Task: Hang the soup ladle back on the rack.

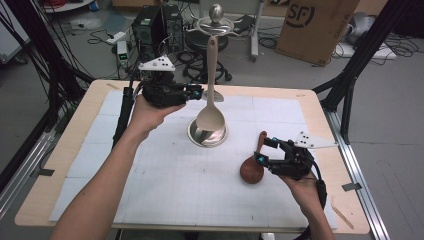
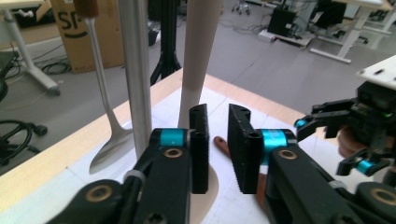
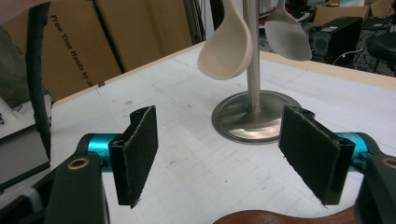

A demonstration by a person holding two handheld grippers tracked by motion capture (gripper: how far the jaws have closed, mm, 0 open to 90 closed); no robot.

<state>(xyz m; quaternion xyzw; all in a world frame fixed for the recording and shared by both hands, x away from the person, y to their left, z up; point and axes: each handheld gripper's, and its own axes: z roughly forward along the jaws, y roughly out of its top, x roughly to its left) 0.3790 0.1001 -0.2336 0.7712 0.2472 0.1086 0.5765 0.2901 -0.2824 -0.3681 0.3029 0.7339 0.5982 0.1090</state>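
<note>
From the high view I see my left gripper (image 1: 194, 93) held up beside the handle of the beige spoon (image 1: 210, 116), which hangs from the metal stand (image 1: 208, 134) at the middle of the surface (image 1: 165, 175). Its jaws point toward the handle and do not close on it. My right gripper (image 1: 264, 151) sits low at the near right, jaws spread on either side of the brown wooden spoon (image 1: 252, 169), which lies on the white mat with its bowl toward me; I cannot tell from here whether the pads touch it.

In the left gripper view the two black jaws stand narrow, close together with a slim gap and nothing between them. The beige spoon's handle (image 2: 200, 51) rises just behind the left jaw, the stand's pole (image 2: 136, 70) to its left, and a metal spoon (image 2: 107, 140) hangs farther left. The right gripper (image 2: 327, 140) shows at the far right.

In the right gripper view the jaws stand wide apart with bare mat between them. The brown wooden spoon (image 3: 289, 217) lies at the bottom edge below the pads. Ahead, the stand's base (image 3: 254, 117) rests on the mat, with the beige spoon's bowl (image 3: 225, 46) hanging beside the pole.
</note>
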